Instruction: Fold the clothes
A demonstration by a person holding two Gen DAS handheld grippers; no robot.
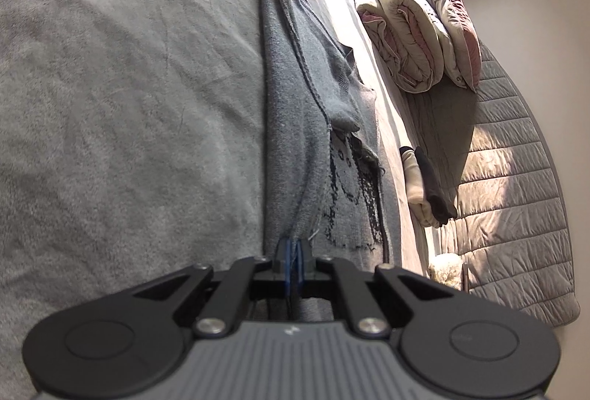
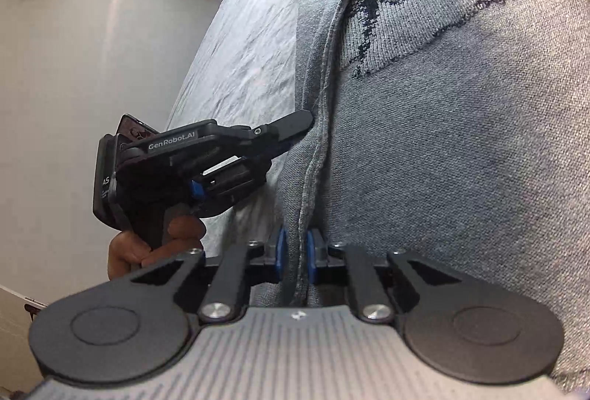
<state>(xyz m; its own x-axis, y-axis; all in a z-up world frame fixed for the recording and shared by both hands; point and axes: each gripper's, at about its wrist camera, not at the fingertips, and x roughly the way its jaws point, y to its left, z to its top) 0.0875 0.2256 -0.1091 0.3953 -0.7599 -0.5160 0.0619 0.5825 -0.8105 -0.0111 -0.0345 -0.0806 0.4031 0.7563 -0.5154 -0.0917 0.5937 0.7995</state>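
A grey knit sweater (image 1: 295, 127) with a black pattern lies on the grey bed cover (image 1: 110, 105), one side folded over along a seamed edge. My left gripper (image 1: 294, 258) is shut on that folded edge at its near end. In the right wrist view the same sweater (image 2: 461, 142) fills the right side. My right gripper (image 2: 295, 252) is shut on the seamed fold of the sweater. The left gripper (image 2: 302, 121) shows there too, held by a hand (image 2: 155, 245), its fingers pinching the same fold farther along.
A rolled quilt (image 1: 402, 31) and a pillow (image 1: 457, 24) lie at the bed's far end. Folded cream and black garments (image 1: 427, 186) sit on a quilted grey mat (image 1: 516, 197). A pale wall (image 2: 73, 86) runs beside the bed.
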